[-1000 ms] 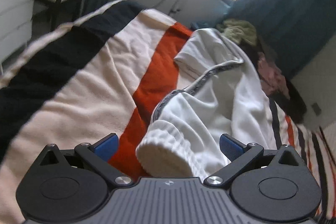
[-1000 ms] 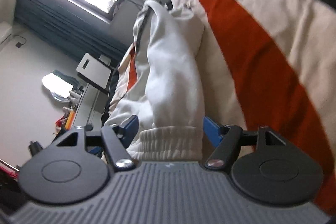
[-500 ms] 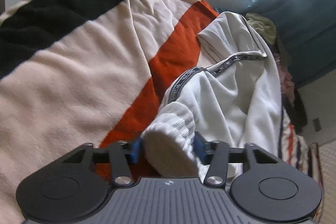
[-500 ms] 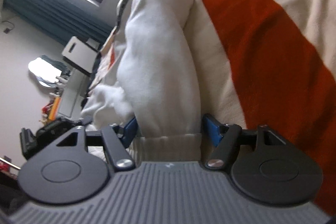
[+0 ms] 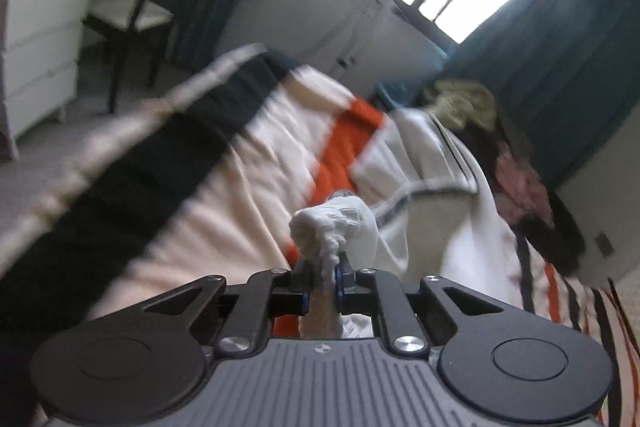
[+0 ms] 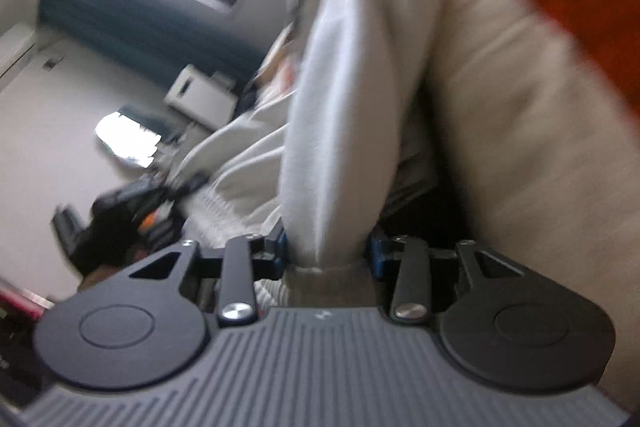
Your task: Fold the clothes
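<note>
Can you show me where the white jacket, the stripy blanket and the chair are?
white jacket [image 5: 436,163]: left wrist view, on its body.
stripy blanket [image 5: 208,227]: left wrist view, cream stripe.
chair [image 5: 136,17]: left wrist view, its seat.

A striped blanket [image 5: 224,195] covers the bed, bearing a white jacket [image 5: 448,227] and heaped clothes [image 5: 516,171].

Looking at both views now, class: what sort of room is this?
Most likely a bedroom: a striped blanket covers a bed, a white chest of drawers stands beside a chair, and blue curtains frame the window.

left hand-held gripper [image 5: 322,285]: black linkage arms, blue pads, silver screws, ribbed grey body.
</note>
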The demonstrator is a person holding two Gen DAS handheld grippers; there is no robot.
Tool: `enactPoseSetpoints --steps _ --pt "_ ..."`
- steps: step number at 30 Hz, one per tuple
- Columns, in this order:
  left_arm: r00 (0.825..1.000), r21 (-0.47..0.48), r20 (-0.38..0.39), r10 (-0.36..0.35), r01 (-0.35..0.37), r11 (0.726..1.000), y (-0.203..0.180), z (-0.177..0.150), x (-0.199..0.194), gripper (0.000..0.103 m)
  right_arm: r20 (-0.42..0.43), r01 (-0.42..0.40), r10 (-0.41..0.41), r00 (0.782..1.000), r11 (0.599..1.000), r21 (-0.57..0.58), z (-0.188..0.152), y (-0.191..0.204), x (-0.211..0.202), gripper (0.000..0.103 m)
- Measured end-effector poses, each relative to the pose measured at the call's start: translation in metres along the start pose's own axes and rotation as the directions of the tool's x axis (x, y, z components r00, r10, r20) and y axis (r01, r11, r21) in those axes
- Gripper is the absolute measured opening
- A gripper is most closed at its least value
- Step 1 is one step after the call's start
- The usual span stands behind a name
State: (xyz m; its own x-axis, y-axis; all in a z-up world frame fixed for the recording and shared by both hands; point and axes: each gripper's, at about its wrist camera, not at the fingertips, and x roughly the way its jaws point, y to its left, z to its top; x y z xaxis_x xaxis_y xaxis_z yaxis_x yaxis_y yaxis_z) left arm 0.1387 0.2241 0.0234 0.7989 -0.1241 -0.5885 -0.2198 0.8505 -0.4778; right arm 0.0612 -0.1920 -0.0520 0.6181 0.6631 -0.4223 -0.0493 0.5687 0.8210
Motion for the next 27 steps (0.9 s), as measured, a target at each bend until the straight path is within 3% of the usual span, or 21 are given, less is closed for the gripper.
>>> enactPoseSetpoints --steps 4,8,11,15,20,23,25,27 --pt "0.994 0.005 0.084 0.069 -0.069 0.998 0.024 0.064 -0.022 0.011 -0.068 -0.099 0.098 0.993 0.995 -0.002 -0.017 0.052 0.053 0.037" --pt "0.970 0.089 0.188 0.155 -0.174 0.981 0.040 0.129 -0.036 0.011 -0.124 -0.197 0.204 0.971 0.978 0.061 -0.025 0.093 0.119 0.036" --pt "0.956 0.089 0.206 0.207 -0.229 0.969 0.060 0.172 -0.035 0.011 -0.192 -0.231 0.249 0.949 0.966 0.113 -0.031 0.118 0.172 0.036" --pt "0.927 0.148 0.217 0.306 -0.341 0.928 0.088 0.208 -0.008 0.012 -0.285 -0.261 0.299 0.911 0.951 0.164 -0.038 0.144 0.229 0.037" --pt "0.915 0.116 0.125 0.384 -0.398 0.910 0.133 0.217 0.046 0.013 -0.358 -0.202 0.236 0.903 0.971 0.129 -0.043 0.149 0.263 0.038" --pt "0.914 0.103 0.099 0.395 -0.404 0.909 0.149 0.210 0.059 0.015 -0.397 -0.180 0.209 0.894 0.977 0.110 -0.045 0.147 0.266 0.043" --pt "0.917 0.099 0.096 0.388 -0.397 0.913 0.152 0.204 0.057 0.025 -0.414 -0.176 0.195 0.889 0.981 0.085 -0.046 0.148 0.264 0.050" --pt "0.915 0.098 0.099 0.390 -0.399 0.912 0.148 0.196 0.045 0.050 -0.425 -0.177 0.186 0.886 0.982 0.061 -0.047 0.151 0.258 0.074"
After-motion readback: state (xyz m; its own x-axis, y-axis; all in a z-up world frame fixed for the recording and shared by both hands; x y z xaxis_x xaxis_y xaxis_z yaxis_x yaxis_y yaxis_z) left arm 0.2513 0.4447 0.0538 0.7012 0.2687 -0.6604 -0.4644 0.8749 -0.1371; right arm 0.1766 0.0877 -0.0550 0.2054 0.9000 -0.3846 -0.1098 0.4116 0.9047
